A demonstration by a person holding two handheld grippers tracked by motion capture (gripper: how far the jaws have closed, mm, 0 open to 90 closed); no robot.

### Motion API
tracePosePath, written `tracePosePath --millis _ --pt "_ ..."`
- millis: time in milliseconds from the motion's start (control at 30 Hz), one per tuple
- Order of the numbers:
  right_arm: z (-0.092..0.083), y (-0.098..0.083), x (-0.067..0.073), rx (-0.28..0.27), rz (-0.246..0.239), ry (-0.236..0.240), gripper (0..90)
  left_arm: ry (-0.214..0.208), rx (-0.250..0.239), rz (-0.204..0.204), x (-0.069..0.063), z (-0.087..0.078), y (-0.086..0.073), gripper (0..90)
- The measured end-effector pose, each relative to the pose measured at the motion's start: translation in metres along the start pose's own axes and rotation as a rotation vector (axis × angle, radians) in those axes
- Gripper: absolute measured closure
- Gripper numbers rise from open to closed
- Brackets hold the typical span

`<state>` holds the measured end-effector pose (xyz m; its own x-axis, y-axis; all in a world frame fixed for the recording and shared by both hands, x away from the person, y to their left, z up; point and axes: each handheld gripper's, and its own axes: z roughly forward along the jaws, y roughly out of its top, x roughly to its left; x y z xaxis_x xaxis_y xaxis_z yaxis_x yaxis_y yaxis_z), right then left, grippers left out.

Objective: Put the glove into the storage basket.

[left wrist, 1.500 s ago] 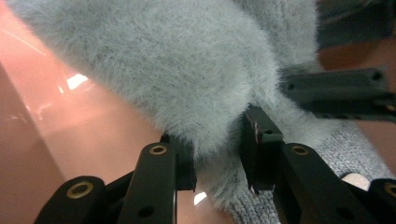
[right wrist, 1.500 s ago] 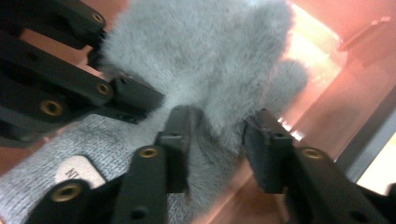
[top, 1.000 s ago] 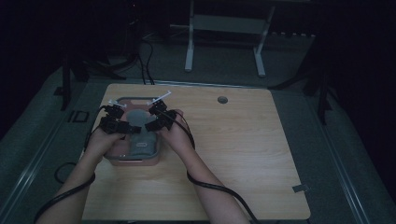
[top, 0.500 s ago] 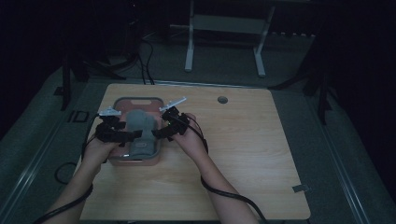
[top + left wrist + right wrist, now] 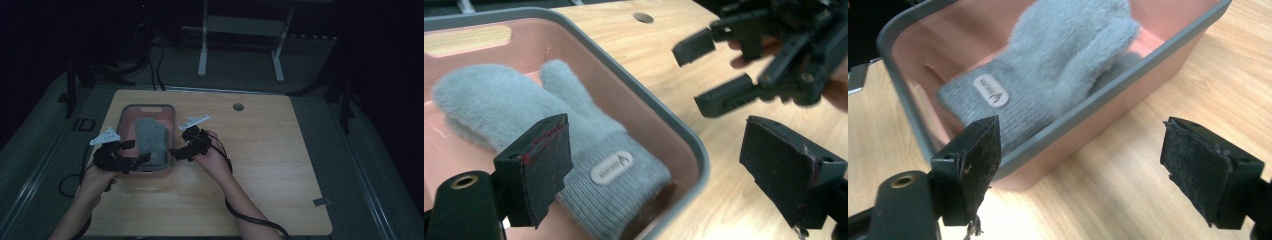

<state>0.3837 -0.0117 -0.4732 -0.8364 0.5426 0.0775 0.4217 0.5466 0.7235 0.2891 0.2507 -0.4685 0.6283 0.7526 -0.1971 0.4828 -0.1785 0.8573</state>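
Fingers of the left gripper (image 5: 142,159) stand wide apart with nothing between them; they have just been opening. In the high view this gripper sits at the near left corner of the pink bin (image 5: 124,116), fingers pointing toward the bin's near wall. In the left gripper view one black finger (image 5: 536,167) is over the bin's inside, the other over the bare wood of the counter (image 5: 270,165), so the bin's grey rim runs between them, untouched. The grey mitten (image 5: 150,140) lies flat inside the bin, fluffy hand part toward the far end, ribbed cuff toward the near end; a small oval label (image 5: 611,167) shows on the cuff. Thumb of the mitten points to the bin's right wall. Just right of the bin, the right gripper (image 5: 173,153) is held near the bin's near right corner, fingers likewise spread wide and empty, also just opened. In the right gripper view its fingers (image 5: 970,162) frame the bin's outer wall and the counter beside it, clear of both. A round grommet hole (image 5: 238,106) sits farther back on the counter.
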Motion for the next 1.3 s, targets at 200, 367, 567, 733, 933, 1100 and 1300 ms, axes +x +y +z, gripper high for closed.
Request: tracePosePath --millis 200,367,567,733,933,1100,1300 --pt "0.0 -0.013 0.007 -0.003 -0.03 0.016 16.2 -0.028 -0.041 0.001 -0.014 -0.008 -0.02 13.9" --pt "0.002 -0.025 0.008 -0.007 -0.047 0.044 15.9 -0.053 -0.03 0.023 -0.023 -0.006 -0.034 14.0" --pt "0.006 -0.039 0.009 -0.001 -0.073 0.085 15.9 -0.095 -0.021 0.047 -0.036 -0.001 -0.055 13.9" --pt "0.014 -0.051 0.012 -0.013 -0.111 0.145 15.9 -0.105 -0.009 0.043 -0.039 0.007 -0.07 13.9" --pt "0.023 -0.064 0.013 0.013 -0.136 0.178 15.4 -0.11 0.02 0.036 -0.039 0.017 -0.087 13.9" --pt "0.026 -0.073 0.01 0.019 -0.139 0.18 15.4 -0.109 0.025 0.029 -0.034 0.021 -0.098 13.9" --pt "0.03 -0.083 0.006 0.013 -0.159 0.18 15.3 -0.089 0.05 0.044 -0.031 0.023 -0.104 13.9"
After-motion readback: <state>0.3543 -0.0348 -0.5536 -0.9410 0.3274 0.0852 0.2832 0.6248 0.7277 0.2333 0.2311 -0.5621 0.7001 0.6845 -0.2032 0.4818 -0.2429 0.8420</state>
